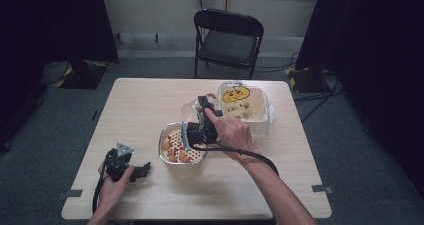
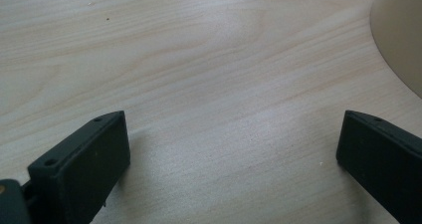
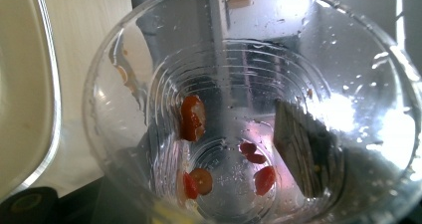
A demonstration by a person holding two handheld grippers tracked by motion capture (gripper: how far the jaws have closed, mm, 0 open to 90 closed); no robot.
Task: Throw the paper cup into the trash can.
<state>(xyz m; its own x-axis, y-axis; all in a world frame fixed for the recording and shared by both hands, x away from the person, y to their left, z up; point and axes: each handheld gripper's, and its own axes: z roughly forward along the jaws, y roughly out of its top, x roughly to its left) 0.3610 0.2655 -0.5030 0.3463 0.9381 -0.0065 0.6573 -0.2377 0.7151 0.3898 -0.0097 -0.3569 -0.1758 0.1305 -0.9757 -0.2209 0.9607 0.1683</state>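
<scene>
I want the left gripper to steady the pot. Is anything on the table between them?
Nothing visible: bare table lies between the open left gripper and the pot. The right gripper holds a clear cup at the pot's far side, off that path.

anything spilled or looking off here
No spill on the table. The clear cup in the right gripper is tipped on its side by the pot, with a few red bits clinging inside.
</scene>
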